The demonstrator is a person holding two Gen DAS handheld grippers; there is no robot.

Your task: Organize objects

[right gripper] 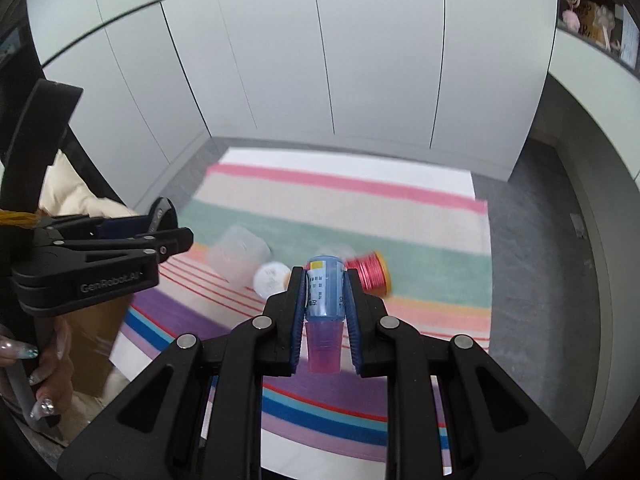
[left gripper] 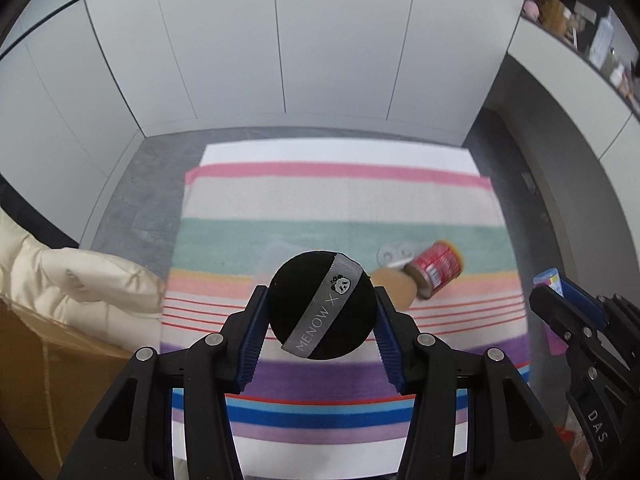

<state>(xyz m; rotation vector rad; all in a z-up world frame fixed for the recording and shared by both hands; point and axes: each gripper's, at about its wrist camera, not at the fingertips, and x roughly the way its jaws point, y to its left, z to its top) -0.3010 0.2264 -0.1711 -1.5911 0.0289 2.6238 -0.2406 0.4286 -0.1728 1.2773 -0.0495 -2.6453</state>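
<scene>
- Clamped between the blue pads of the left tool (left gripper: 322, 308) is a round black powder puff (left gripper: 322, 305) with a grey ribbon printed "MENOW X" and a small panda mark; it hangs in the air above the striped towel (left gripper: 280, 200).
- Right tool (right gripper: 326, 300): closed on a blue bottle (right gripper: 325, 288) with a pink translucent cap (right gripper: 325, 346) at its near end, also held above the towel.
- Beyond the left tool's right finger, a red-labelled jar (left gripper: 436, 266) lies on its side on the towel, with a tan round object (left gripper: 394, 286) just before it.
- Ahead and left of the right tool lie a clear plastic container (right gripper: 238, 256) and a white round lid (right gripper: 272, 278); a red spool (right gripper: 370, 272) lies just to the tool's right.
- A hand (right gripper: 44, 372) with long decorated nails grips the left tool's handle.
</scene>
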